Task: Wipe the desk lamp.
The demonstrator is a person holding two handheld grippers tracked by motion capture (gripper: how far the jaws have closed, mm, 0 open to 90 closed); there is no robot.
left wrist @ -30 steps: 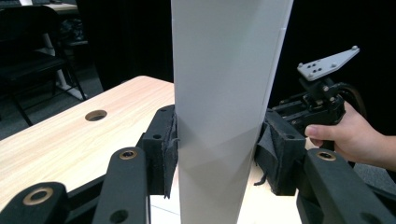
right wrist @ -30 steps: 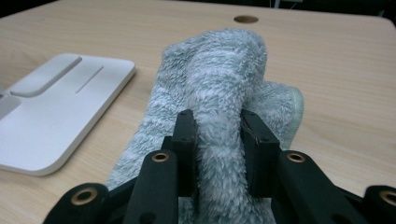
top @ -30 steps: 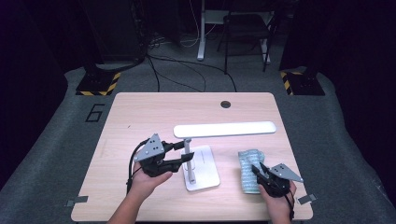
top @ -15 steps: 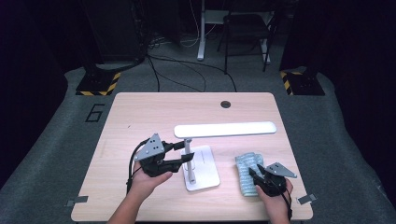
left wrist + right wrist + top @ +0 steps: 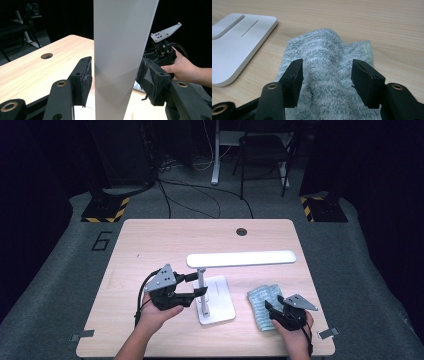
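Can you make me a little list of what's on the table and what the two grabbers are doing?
table: light wood, round hole near the far edge
lamp: white desk lamp, flat base, long head
cloth: fluffy grey-green cloth, bunched into a ridge
left gripper: astride the lamp's post, jaws just been opening, a gap at each pad
right gripper: over the cloth, jaws just been opening, ridge between them

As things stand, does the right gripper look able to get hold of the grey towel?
Probably yes. The right gripper sits right at the towel, its jaws, which have just been opening, standing either side of a raised fold. Nothing lies between them; the lamp base is off to one side.
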